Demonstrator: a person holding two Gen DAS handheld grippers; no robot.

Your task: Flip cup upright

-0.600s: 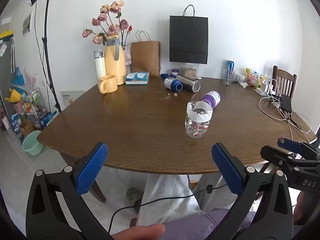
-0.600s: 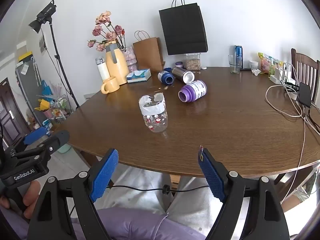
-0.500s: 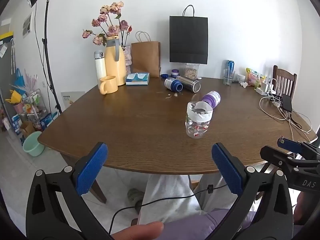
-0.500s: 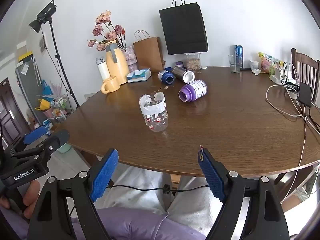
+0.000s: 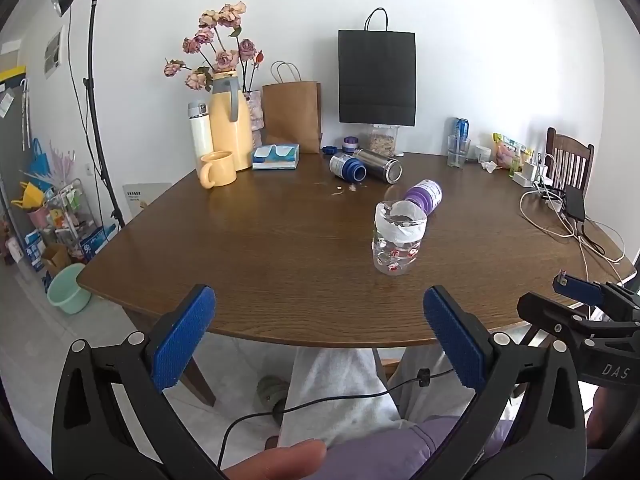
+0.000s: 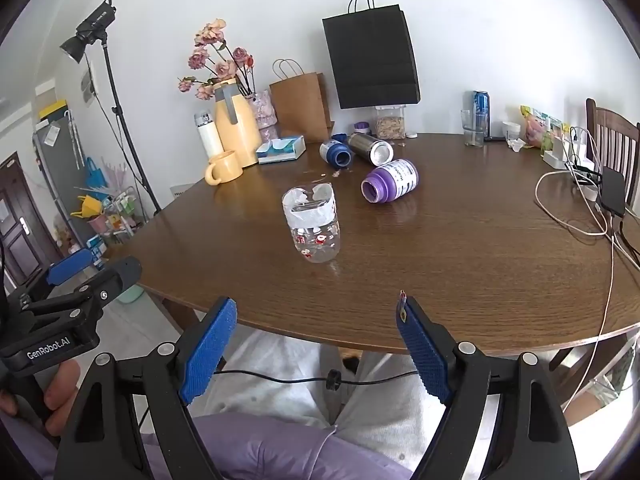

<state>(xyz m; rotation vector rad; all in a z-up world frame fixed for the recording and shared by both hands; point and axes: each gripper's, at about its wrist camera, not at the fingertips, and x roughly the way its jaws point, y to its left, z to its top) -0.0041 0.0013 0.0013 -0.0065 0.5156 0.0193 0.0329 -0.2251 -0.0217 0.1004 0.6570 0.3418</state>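
Observation:
A clear cup [image 5: 398, 240] with small red prints and a grey band near its top stands on the brown table [image 5: 260, 248]; it also shows in the right wrist view [image 6: 314, 226]. A purple cup [image 5: 425, 196] lies on its side behind it [image 6: 390, 181]. A blue cup [image 5: 347, 167] and a steel cup [image 5: 379, 165] also lie on their sides farther back. My left gripper [image 5: 316, 336] is open and empty, short of the table's front edge. My right gripper [image 6: 316, 350] is open and empty, also short of the edge.
A yellow mug [image 5: 218, 169], yellow thermos jug [image 5: 229, 122] with flowers, white flask [image 5: 200, 128], tissue box [image 5: 276, 157] and paper bags [image 5: 376, 76] stand at the back. Cables and a power bank [image 5: 574, 202] lie at the right. A chair [image 5: 568, 164] stands far right.

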